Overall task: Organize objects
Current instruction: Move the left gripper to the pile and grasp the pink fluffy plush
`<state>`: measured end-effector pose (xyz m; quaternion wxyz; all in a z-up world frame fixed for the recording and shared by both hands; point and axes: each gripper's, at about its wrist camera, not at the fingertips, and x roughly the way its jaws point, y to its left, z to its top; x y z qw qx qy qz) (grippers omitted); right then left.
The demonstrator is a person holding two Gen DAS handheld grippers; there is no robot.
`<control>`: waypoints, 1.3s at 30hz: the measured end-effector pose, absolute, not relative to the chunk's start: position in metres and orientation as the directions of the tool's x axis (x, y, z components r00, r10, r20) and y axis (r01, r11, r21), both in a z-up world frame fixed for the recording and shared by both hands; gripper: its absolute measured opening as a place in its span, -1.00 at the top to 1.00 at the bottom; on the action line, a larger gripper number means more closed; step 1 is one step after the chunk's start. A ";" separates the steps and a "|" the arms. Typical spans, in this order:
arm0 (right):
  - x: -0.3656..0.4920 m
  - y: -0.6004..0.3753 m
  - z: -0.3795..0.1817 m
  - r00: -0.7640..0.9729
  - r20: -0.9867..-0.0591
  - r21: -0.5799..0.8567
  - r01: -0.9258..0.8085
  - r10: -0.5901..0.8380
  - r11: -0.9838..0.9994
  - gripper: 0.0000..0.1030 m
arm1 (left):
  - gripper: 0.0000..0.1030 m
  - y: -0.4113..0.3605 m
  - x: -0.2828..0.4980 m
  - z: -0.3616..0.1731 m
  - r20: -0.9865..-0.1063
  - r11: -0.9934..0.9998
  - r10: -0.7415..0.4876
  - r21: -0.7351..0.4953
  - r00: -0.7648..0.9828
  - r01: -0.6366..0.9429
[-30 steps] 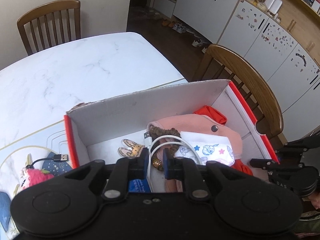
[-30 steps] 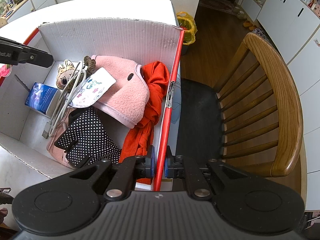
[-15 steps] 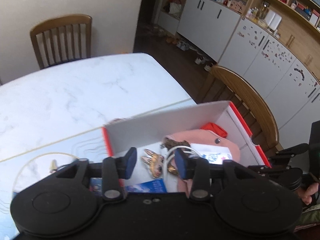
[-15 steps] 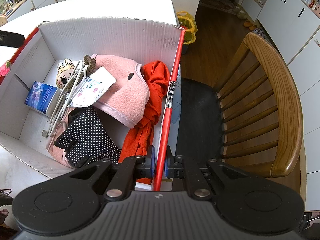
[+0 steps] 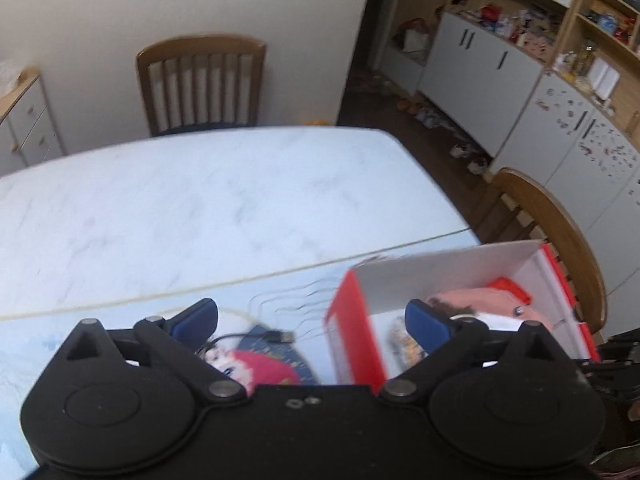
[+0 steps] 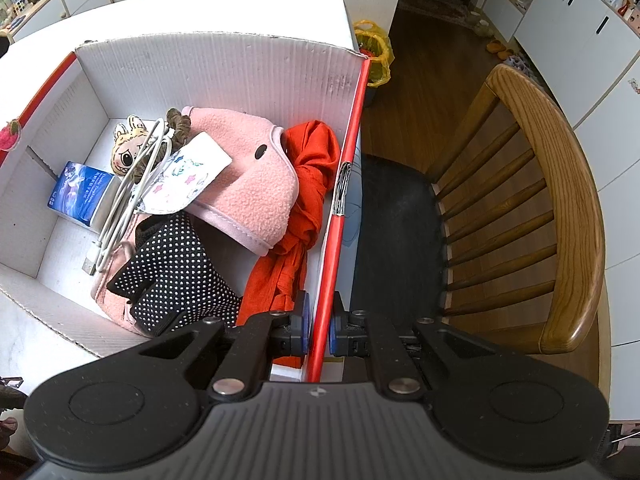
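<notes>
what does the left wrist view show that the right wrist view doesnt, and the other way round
Only the left wrist view: the left gripper, jaws wide with nothing between them, having just been opening; a black cable and a pink doll on the table outside the box.

Only the right wrist view: the right gripper shut on the box's red wall; the white cable, blue packet, polka-dot cloth.

Both: the box, pink fleece, red cloth.
</notes>
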<state>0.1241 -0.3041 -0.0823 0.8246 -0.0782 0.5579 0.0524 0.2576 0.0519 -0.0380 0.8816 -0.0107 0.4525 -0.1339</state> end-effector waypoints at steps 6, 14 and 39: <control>0.123 -0.305 -0.083 0.371 -0.929 -0.072 -0.172 -0.003 0.982 0.83 | -0.97 0.076 0.256 -0.067 -0.839 0.974 -0.212 -0.141 0.500 0.177; 0.123 -0.304 -0.083 0.369 -0.929 -0.076 -0.163 -0.011 0.984 0.83 | -0.97 0.084 0.243 -0.097 -0.875 0.979 -0.173 -0.101 0.453 0.180; 0.124 -0.304 -0.083 0.369 -0.929 -0.079 -0.163 -0.014 0.983 0.82 | -0.58 0.076 0.231 -0.128 -0.858 0.990 -0.074 -0.003 0.509 0.139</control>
